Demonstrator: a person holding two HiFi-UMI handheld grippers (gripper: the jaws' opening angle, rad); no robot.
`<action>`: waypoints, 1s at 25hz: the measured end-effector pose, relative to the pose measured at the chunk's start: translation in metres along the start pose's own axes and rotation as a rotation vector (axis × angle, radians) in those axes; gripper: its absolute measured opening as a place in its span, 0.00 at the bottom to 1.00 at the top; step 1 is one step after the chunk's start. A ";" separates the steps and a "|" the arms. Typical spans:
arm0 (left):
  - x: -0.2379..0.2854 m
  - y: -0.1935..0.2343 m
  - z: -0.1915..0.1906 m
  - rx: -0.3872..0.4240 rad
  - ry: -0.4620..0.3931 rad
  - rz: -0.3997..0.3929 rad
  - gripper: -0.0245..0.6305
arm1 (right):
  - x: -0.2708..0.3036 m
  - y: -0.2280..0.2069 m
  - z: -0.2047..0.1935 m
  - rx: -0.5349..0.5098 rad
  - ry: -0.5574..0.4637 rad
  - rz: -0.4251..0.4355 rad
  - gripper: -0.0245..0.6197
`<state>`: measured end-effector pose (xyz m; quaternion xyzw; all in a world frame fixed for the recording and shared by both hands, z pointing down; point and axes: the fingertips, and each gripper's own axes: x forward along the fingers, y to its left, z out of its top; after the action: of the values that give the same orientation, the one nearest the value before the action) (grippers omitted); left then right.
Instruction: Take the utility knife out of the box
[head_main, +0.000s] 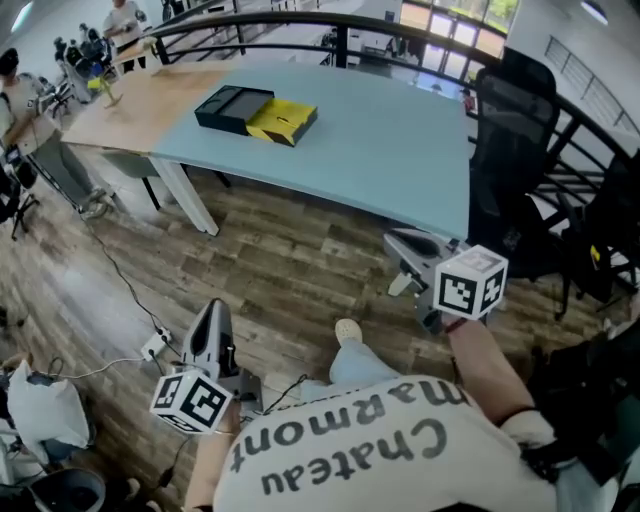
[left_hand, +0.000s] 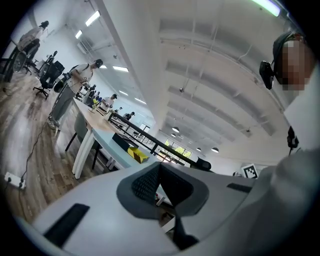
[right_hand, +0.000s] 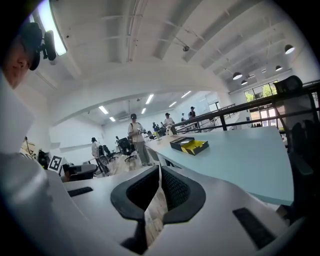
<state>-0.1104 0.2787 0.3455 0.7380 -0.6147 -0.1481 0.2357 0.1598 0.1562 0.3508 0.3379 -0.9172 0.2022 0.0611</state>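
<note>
Contents of box (head_main: 255, 113) indistinct; left tongs (left_hand: 159, 165) and right tongs (right_hand: 159, 169) pressed together, empty.

Everything's bright here, ceiling strips (left_hand: 92, 18) and windows (head_main: 455, 30) doing the work; my gripper views bend hard at the edges.

What lies inside the open box (head_main: 255, 113) is too small to make out.
</note>
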 end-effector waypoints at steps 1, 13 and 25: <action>0.007 0.000 -0.002 0.008 0.014 0.000 0.04 | 0.004 -0.003 -0.001 0.002 0.007 0.000 0.11; 0.128 0.002 0.022 0.051 0.023 -0.001 0.04 | 0.092 -0.059 0.023 0.005 0.083 0.061 0.11; 0.238 -0.007 0.027 0.049 0.008 0.033 0.04 | 0.163 -0.127 0.054 -0.003 0.145 0.192 0.11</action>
<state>-0.0711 0.0429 0.3360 0.7339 -0.6291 -0.1262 0.2227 0.1179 -0.0508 0.3836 0.2329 -0.9388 0.2297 0.1082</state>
